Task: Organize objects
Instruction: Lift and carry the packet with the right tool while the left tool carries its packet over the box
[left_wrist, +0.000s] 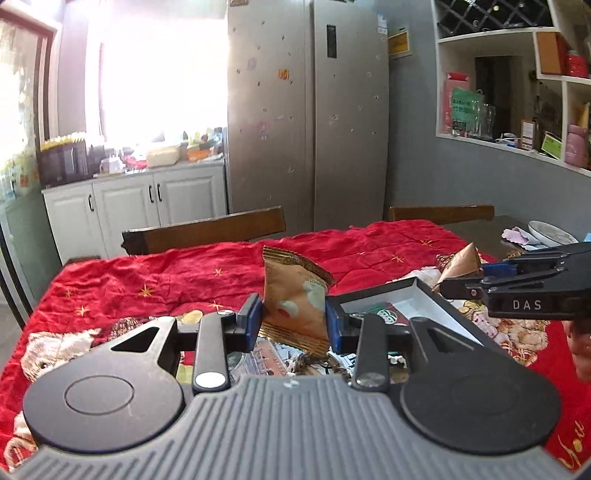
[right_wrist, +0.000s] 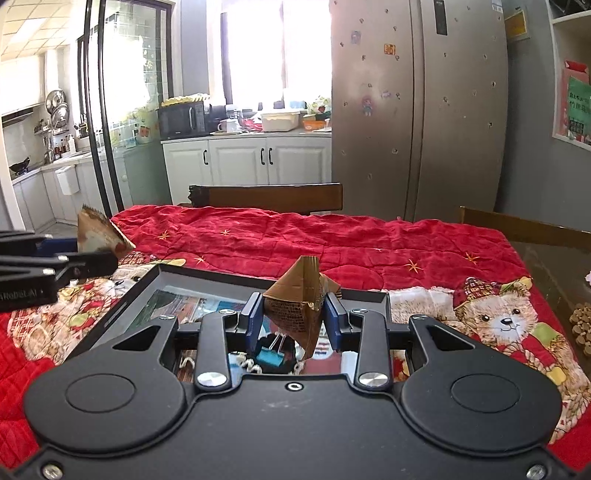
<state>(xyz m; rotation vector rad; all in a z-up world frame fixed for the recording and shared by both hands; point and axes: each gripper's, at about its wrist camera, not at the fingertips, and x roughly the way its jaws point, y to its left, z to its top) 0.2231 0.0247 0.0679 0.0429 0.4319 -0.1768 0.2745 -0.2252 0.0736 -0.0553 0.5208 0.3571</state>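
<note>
left wrist view: the left hand-held gripper (left_wrist: 293, 319) has its blue pads clamped on a brown snack packet (left_wrist: 295, 299), which stands upright between them, raised above the red quilted cloth (left_wrist: 184, 273) spread over the counter. a dark shallow tray (left_wrist: 413, 295) lies at about two o'clock from the packet, with printed cards and small items inside that are hard to make out. at three o'clock the right hand-held gripper (left_wrist: 461, 275) enters from the edge, pinching a golden folded packet (left_wrist: 461, 264).

right wrist view: the right hand-held gripper (right_wrist: 293, 317) grasps that golden packet (right_wrist: 301, 299), its peak pointing to twelve o'clock, held over the near part of the tray (right_wrist: 140, 291). a blue binder clip (right_wrist: 273, 354) lies in the tray just below the pads. at nine o'clock the left hand-held gripper (right_wrist: 88, 253) holds the brown packet (right_wrist: 98, 230) beside the tray's left edge. a bear print (right_wrist: 506, 317) on the cloth shows at three o'clock.
</note>
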